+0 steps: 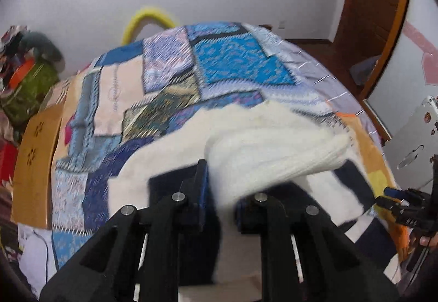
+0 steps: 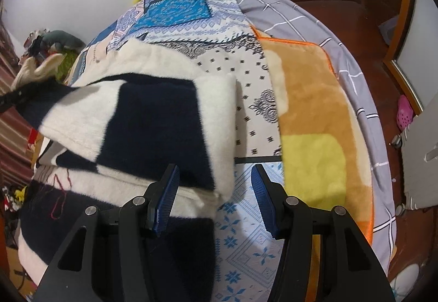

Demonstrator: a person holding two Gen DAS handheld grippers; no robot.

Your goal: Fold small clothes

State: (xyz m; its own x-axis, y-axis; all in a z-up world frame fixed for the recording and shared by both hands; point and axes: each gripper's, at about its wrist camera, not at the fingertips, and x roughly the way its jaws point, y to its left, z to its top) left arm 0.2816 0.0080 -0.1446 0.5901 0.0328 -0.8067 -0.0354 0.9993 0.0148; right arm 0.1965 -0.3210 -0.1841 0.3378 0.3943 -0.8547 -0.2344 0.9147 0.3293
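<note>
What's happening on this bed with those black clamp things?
A person holding a two-finger gripper in each hand is folding a fuzzy white and navy garment on the patchwork bedspread. The left gripper has pinched a white part of it and holds it lifted. The right gripper is open at the garment's edge, gripping nothing.

The garment (image 2: 153, 115) lies on the quilt (image 2: 246, 99), at the bed's (image 2: 353, 77) nine o'clock side. A blanket (image 2: 309, 121) lies at three o'clock of it, well apart.
</note>
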